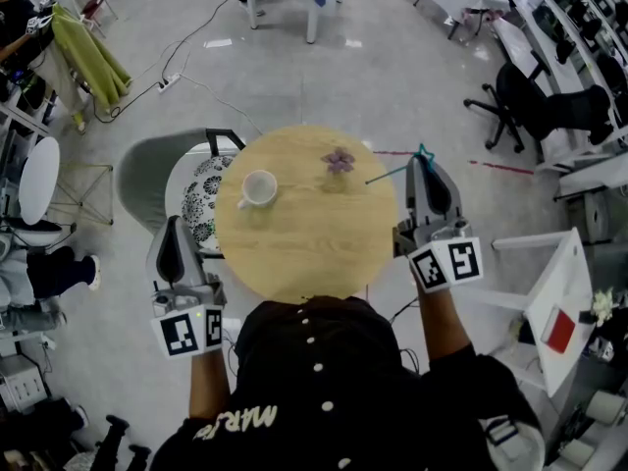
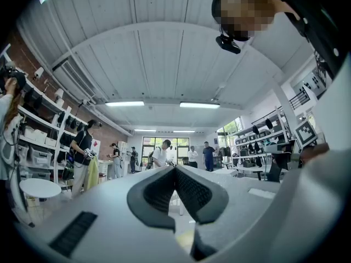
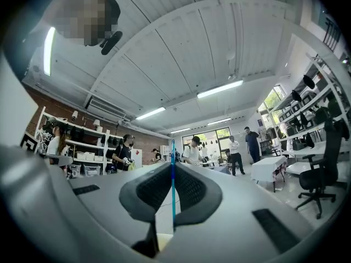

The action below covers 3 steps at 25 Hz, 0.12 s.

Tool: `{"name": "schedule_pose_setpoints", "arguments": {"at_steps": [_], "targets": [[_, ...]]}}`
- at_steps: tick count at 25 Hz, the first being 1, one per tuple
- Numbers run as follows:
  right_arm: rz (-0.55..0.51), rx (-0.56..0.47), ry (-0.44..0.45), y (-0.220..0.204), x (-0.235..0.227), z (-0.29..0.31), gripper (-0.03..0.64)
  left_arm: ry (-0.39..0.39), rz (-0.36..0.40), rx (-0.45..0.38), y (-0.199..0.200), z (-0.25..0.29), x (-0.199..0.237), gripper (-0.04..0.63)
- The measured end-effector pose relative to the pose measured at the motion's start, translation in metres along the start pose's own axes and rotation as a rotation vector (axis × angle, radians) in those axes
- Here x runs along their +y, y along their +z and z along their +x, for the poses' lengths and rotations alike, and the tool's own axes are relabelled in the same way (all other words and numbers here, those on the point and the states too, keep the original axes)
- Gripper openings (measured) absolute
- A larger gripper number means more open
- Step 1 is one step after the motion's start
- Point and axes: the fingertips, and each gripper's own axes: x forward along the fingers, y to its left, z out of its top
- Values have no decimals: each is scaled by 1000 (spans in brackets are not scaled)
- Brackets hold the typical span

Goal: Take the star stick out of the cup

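Note:
A white cup [image 1: 258, 188] stands on the left part of the round wooden table [image 1: 304, 253], and I see nothing sticking out of it. My right gripper [image 1: 422, 162] is beyond the table's right edge, shut on a thin teal star stick [image 1: 392, 173]. The stick's star end is at the jaw tips and its shaft slants back over the table. In the right gripper view the stick [image 3: 173, 185] stands upright between the closed pads [image 3: 189, 188]. My left gripper [image 1: 177, 224] is off the table's left edge, shut and empty [image 2: 175, 170].
A small purple flower-shaped thing [image 1: 339, 160] lies near the table's far edge. A grey chair with a patterned cushion [image 1: 201, 199] stands left of the table. Office chairs [image 1: 530, 106], desks and cables surround the spot, and people stand in the distance.

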Motion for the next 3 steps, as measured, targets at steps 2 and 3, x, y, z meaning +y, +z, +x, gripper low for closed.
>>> {"name": "schedule_pose_setpoints", "arguments": {"at_steps": [2, 3], "targets": [[-1, 2, 1, -2, 2, 3, 17, -1, 0, 2, -2, 1, 3, 5], [-1, 3, 1, -3, 3, 5, 17, -1, 0, 4, -3, 2, 4, 3]]}}
